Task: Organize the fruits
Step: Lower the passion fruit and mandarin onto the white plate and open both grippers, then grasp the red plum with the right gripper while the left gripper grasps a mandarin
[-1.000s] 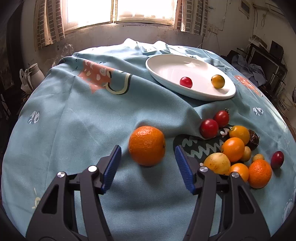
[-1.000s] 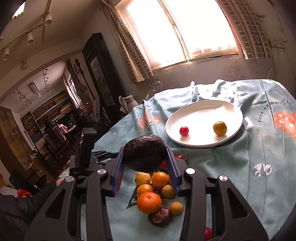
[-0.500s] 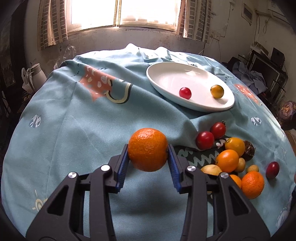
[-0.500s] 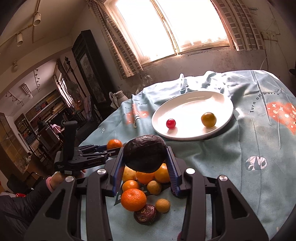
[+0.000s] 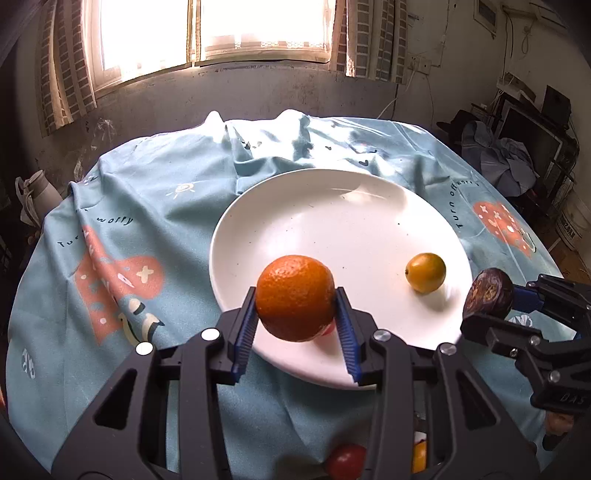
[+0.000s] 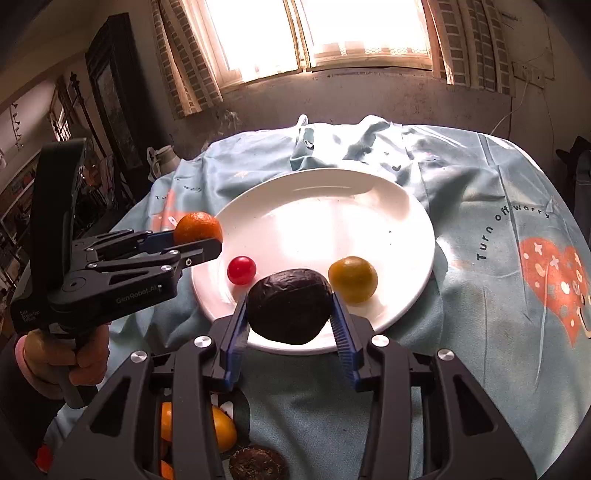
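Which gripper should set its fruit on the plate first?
Left, probably. Its orange already hangs over the white plate, while the right gripper holds its dark fruit only at the near rim.

In the left wrist view the orange (image 5: 295, 297) hides nearly all of the red tomato (image 5: 327, 329) on the plate (image 5: 332, 236). The loose fruit (image 6: 225, 428) on the counter sits mostly behind the right claw (image 6: 290, 332), cut off by the bottom edge.

Blown-out window (image 5: 207, 33) backlight, glare on plate (image 6: 413, 236), dark fisheye-bent corners.
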Demonstrator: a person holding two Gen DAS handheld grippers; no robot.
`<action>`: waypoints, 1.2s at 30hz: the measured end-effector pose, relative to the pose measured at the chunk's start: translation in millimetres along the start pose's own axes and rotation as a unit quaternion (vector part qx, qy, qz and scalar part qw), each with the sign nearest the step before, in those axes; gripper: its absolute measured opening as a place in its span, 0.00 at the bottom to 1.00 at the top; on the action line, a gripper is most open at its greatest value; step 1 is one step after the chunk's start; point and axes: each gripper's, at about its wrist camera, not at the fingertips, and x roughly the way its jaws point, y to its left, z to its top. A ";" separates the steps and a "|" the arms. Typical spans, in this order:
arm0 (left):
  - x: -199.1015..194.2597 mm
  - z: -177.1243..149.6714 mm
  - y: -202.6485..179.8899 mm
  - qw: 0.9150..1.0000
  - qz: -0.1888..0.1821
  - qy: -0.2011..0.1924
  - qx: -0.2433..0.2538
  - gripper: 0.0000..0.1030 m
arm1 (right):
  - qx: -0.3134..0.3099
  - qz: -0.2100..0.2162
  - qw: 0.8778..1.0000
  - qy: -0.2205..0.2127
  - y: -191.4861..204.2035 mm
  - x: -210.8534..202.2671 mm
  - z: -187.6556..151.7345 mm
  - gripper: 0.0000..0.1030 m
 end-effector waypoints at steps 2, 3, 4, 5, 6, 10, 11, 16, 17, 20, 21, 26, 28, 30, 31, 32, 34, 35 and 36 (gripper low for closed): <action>12.5 1.6 3.8 1.000 0.009 0.009 -0.004 0.40 | -0.006 -0.009 1.000 0.024 0.8 15.4 1.2 0.42; 17.1 2.4 5.9 1.000 0.011 0.012 -0.006 0.40 | -0.012 -0.011 0.999 0.031 1.3 21.6 2.1 0.42; 20.9 3.2 7.9 1.000 0.013 0.014 -0.008 0.40 | -0.019 -0.013 0.999 0.036 2.8 26.3 2.6 0.42; 23.8 3.8 9.7 1.000 0.014 0.015 -0.009 0.40 | -0.026 -0.016 0.999 0.040 4.4 30.5 3.4 0.42; 26.0 4.5 11.1 1.000 0.016 0.016 -0.010 0.40 | -0.030 -0.017 0.998 0.044 5.3 34.4 4.7 0.42; 26.9 4.6 14.6 0.999 0.026 0.018 -0.015 0.55 | -0.039 -0.030 0.997 0.052 9.5 42.4 7.6 0.51; 21.6 4.1 15.1 0.999 0.032 0.010 -0.016 0.80 | -0.041 -0.033 0.997 0.047 11.2 39.7 7.7 0.54; -29.0 -10.3 14.5 0.998 0.038 -0.041 -0.005 0.88 | -0.029 -0.002 1.000 0.000 12.3 -8.9 -5.3 0.55; -40.3 -17.6 14.1 0.998 0.036 -0.046 -0.005 0.91 | -0.025 0.003 1.000 -0.013 11.6 -22.5 -11.4 0.56; -71.9 -48.0 11.4 0.998 0.026 -0.055 -0.003 0.95 | -0.011 0.017 0.999 -0.051 6.3 -59.7 -35.9 0.58; -81.5 -59.8 10.2 0.998 0.019 -0.059 -0.001 0.95 | -0.006 0.018 0.998 -0.056 4.8 -68.9 -45.0 0.59; -108.8 -117.8 0.9 0.998 -0.003 -0.063 0.014 0.98 | -0.029 0.013 0.999 -0.034 11.2 -91.2 -90.8 0.59; -111.1 -131.6 -3.2 0.999 0.000 -0.048 0.021 0.98 | -0.054 0.023 0.998 -0.012 18.9 -92.1 -108.4 0.59; -115.0 -139.6 -6.5 0.998 0.008 -0.050 0.027 0.98 | -0.077 0.004 0.997 0.005 27.3 -89.8 -121.1 0.59; -118.3 -142.1 -7.7 0.998 0.015 -0.058 0.031 0.98 | -0.084 -0.005 0.996 0.008 30.4 -89.3 -125.9 0.59; -121.3 -144.6 -8.1 0.997 0.021 -0.063 0.034 0.98 | -0.091 -0.006 0.996 0.014 32.4 -88.9 -131.0 0.59; -124.4 -148.0 -6.4 0.997 0.022 -0.064 0.029 0.98 | -0.098 -0.008 0.995 0.018 35.3 -90.6 -137.5 0.59; -125.6 -149.3 -3.7 0.997 0.021 -0.064 0.023 0.98 | -0.099 -0.009 0.995 0.017 35.8 -92.6 -139.4 0.59; -126.0 -151.2 -2.3 0.998 0.020 -0.062 0.020 0.98 | -0.099 -0.008 0.995 0.016 35.5 -94.7 -141.3 0.59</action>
